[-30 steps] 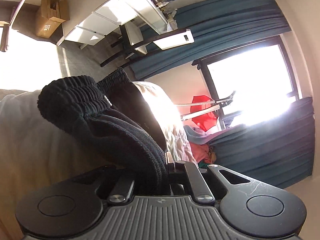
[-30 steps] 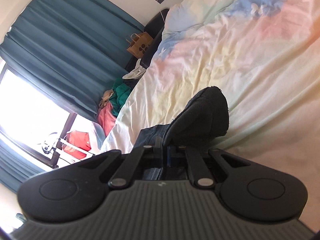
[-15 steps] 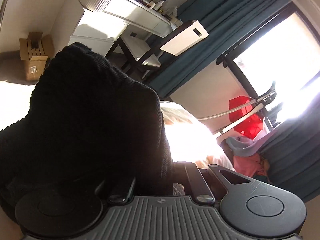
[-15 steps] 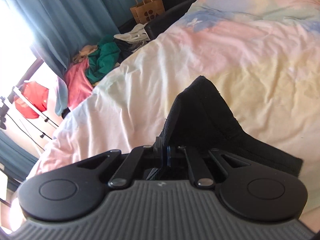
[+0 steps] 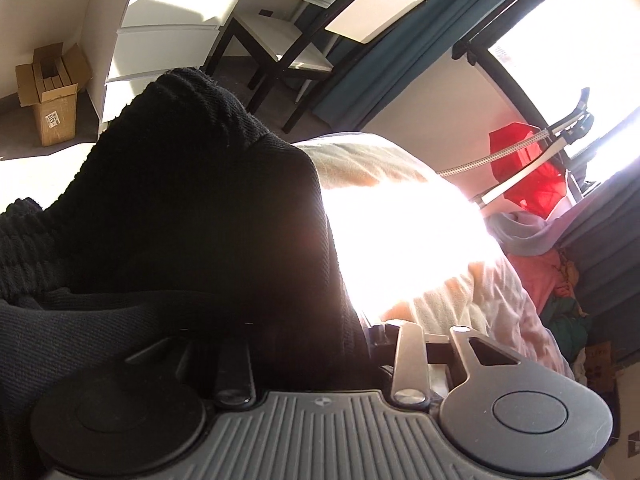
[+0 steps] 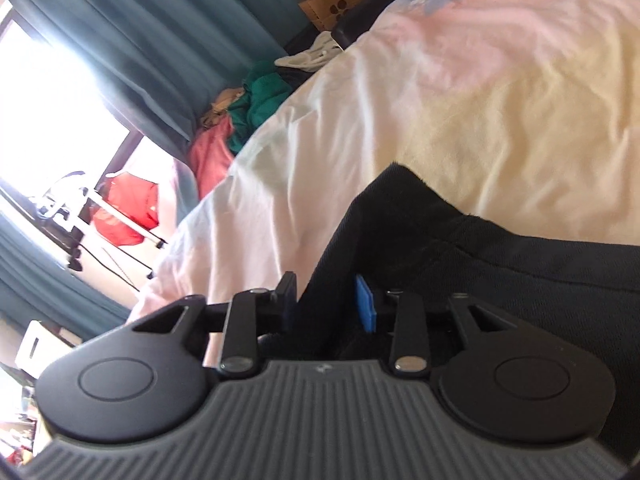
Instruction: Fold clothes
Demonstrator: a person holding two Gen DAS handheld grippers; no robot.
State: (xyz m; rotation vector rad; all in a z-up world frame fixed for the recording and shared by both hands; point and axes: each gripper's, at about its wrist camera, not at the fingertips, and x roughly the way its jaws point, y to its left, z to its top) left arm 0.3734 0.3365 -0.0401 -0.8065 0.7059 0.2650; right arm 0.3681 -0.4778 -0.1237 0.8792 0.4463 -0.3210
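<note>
Draping across lower left of both views, the black knit garment (image 5: pixel 192 208) hides the left claw (image 5: pixel 320 344) (can't tell its state), right claw (image 6: pixel 326 300) spread apart around a fold, bed (image 6: pixel 480 100) beneath.

Black right gripper (image 6: pixel 326 304), ribbed grey housing, round pivots, blue pad

The black garment (image 5: pixel 192 216) covered the left gripper's (image 5: pixel 352 344) fingertips, so its jaws could not be read, and ran off the left edge. Glare washed out the middle of the duvet (image 5: pixel 472 300). In the right view the garment (image 6: pixel 500 264) was cut off at the right edge.
</note>
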